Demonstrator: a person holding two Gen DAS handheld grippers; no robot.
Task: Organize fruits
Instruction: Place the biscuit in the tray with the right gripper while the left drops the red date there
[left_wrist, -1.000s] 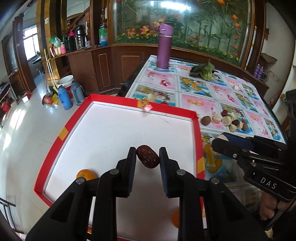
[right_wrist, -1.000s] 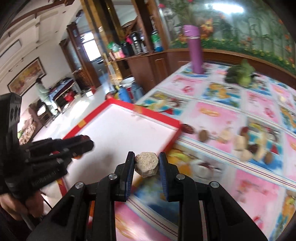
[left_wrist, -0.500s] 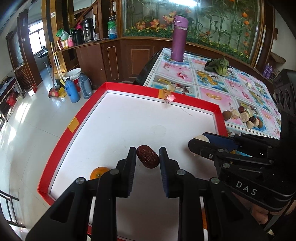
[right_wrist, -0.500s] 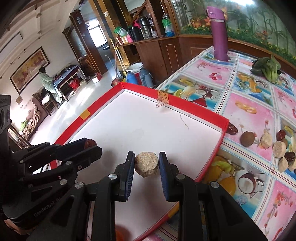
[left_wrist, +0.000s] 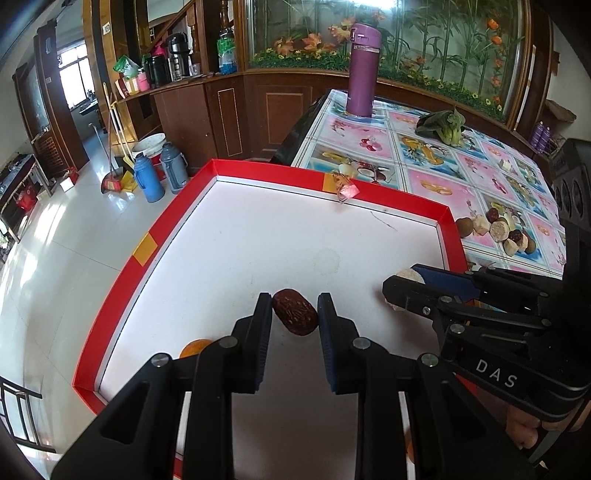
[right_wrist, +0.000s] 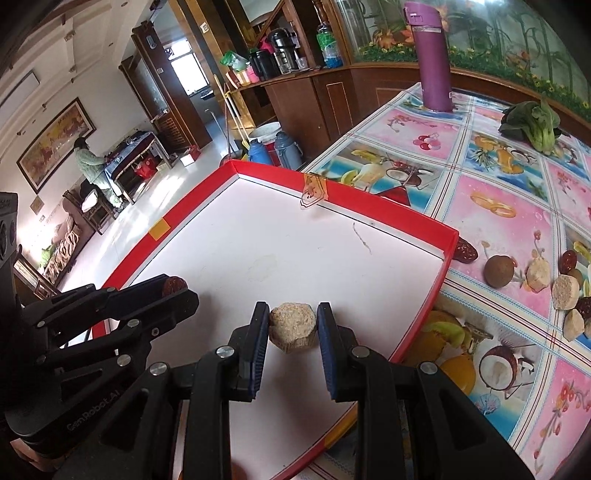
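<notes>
Both tools advanced over red-rimmed tray (left_wrist: 447, 221); white floor ahead open.

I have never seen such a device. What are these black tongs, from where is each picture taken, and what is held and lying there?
No robot: a person holds one two-finger gripper in each hand, with a camera looking along its fingers. One picture is from the left gripper, which grips a dark red dried fruit. The other is from the right gripper, which grips a pale beige chunk. Both are over a red-rimmed white tray, where an orange fruit lies. Right of the tray, on the colourful tablecloth, lies a pile of similar pieces; farther back stands a purple bottle.
</notes>
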